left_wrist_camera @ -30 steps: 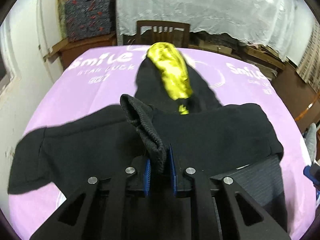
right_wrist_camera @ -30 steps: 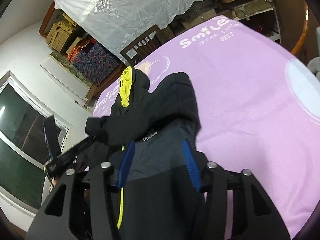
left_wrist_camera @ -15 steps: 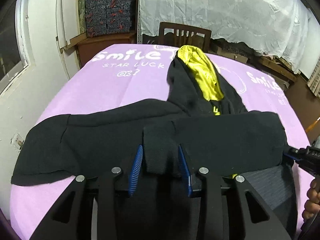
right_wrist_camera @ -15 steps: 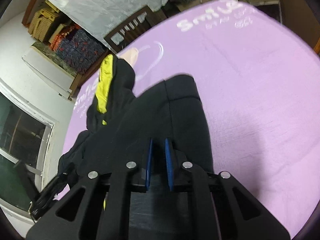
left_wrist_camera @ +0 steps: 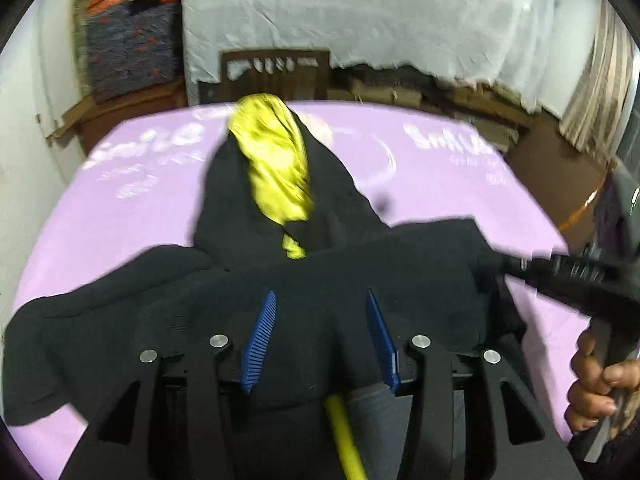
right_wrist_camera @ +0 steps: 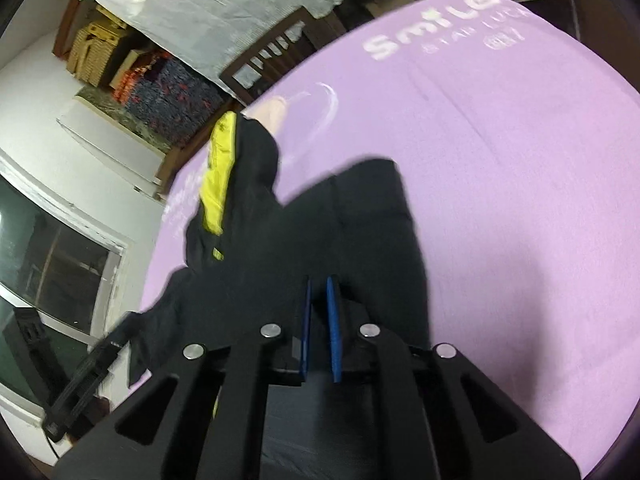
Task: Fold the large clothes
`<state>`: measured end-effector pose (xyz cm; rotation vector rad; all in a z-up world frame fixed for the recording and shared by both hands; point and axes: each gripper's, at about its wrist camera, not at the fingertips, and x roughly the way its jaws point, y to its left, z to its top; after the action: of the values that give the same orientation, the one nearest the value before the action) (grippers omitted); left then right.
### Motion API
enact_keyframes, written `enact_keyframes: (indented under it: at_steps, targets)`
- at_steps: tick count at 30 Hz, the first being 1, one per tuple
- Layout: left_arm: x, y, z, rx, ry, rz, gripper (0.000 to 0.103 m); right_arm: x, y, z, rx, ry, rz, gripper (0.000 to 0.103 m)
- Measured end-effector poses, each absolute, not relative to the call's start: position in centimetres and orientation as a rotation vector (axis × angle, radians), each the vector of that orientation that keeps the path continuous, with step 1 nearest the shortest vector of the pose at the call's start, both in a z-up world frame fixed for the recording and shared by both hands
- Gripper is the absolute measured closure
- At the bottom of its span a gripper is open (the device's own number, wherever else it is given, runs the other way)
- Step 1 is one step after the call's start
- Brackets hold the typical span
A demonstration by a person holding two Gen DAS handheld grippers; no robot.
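Black fleecy hoodie (left_wrist_camera: pixel 360 280) | glossy yellow hood lining (left_wrist_camera: pixel 276 164) | lilac tablecloth (right_wrist_camera: pixel 500 200)

White wall (right_wrist_camera: pixel 36 92), dark window (right_wrist_camera: pixel 44 248), wooden chair (left_wrist_camera: pixel 276 74), white draped sheet (left_wrist_camera: pixel 360 12), stacked patterned boxes (left_wrist_camera: pixel 128 48)

- Saw a black hoodie (left_wrist_camera: pixel 360 280) spread across the lilac-covered counter (left_wrist_camera: pixel 460 184), yellow hood lining (left_wrist_camera: pixel 276 168) turned upward.
- Found the left hand-held gripper (left_wrist_camera: pixel 320 340) over the hoodie, jaws opening, blue pads (left_wrist_camera: pixel 260 336) apart and pressing on nothing.
- Noted the right hand-held gripper (left_wrist_camera: pixel 576 276) entering at the right edge, carried by a hand (left_wrist_camera: pixel 596 384), tip at the hoodie's right side.
- Glimpsed a wooden chair (left_wrist_camera: pixel 276 72) beyond the counter.
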<state>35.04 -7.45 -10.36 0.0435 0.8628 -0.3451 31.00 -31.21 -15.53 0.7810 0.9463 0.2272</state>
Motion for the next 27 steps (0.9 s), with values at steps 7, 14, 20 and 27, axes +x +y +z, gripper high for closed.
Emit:
enact_keyframes:
  at_steps: [7,14,20,27]
  targets:
    - [36.9,-6.4,-14.2,0.029,0.911,-0.312,0.056,34.9,-30.6,-16.5,0.776,0.928,0.275,0.094]
    - [36.6,-4.2,-14.3,-0.016,0.902,-0.271,0.061,34.9,-32.9,-20.6,0.892,0.978,0.276,0.103]
    - [36.4,-2.3,-14.0,-0.061,0.914,-0.223,0.085,32.0,-36.9,-21.0,0.974,0.942,0.178,0.103]
    - [34.6,5.1,-11.3,-0.191,0.911,-0.132,0.086,27.5,-36.2,-16.7,0.885,0.834,0.119,0.096]
